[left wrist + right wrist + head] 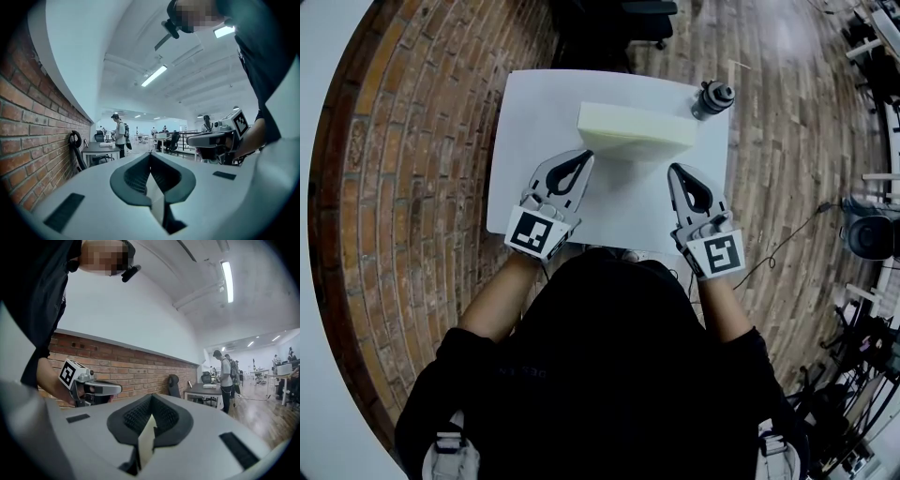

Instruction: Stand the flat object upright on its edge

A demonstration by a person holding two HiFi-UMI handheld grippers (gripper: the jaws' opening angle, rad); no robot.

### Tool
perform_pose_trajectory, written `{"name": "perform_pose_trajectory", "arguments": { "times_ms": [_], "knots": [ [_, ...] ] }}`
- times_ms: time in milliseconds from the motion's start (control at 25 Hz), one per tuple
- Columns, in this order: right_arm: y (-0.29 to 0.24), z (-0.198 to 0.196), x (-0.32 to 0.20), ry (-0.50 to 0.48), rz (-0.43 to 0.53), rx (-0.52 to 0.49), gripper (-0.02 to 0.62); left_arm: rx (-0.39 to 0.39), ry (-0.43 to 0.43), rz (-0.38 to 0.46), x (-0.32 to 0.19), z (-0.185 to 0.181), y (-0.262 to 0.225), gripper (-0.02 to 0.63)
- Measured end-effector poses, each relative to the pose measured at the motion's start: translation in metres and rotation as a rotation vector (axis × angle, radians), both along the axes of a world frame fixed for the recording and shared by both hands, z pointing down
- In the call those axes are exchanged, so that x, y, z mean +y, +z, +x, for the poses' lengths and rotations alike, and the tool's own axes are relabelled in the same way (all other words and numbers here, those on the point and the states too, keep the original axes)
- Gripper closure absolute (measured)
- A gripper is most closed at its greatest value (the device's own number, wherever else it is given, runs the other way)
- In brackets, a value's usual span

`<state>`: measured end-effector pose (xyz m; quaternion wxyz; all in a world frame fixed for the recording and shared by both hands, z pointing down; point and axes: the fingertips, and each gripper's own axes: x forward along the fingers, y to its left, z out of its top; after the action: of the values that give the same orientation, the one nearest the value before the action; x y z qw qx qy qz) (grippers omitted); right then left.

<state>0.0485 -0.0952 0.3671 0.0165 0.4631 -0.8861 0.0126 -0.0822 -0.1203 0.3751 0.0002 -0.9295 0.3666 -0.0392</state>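
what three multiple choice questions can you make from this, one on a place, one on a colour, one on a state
1. Where does the dark container stand?
A. on the floor
B. at the far right corner of the white table
C. on a shelf

2. What colour is the flat block?
A. pale cream
B. red
C. black

3. How do the fingers of the right gripper stand?
A. wide apart
B. clamped on the block
C. together, holding nothing

Answers:
1 B: the head view shows it on the table's far right corner, beside the block.
2 A: the block is pale cream against the white tabletop.
3 C: the right gripper view shows the fingers closed, and the head view shows them short of the block.
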Motion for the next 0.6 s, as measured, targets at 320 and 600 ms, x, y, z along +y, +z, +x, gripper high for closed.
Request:
{"name": "perform_pose_trajectory", "arguments": {
  "times_ms": [320,600],
  "knots": [
    [-0.041,-0.014,0.004,-0.021,0.029,-0.004,0.589,0.025,0.013,0.006,0.006,0.016,-0.05,0.586],
    [-0.064,-0.018,0.006,-0.024,0.042,-0.012,0.589,0.046,0.057,0.037,0.013,0.029,-0.075,0.586]
  ]
}}
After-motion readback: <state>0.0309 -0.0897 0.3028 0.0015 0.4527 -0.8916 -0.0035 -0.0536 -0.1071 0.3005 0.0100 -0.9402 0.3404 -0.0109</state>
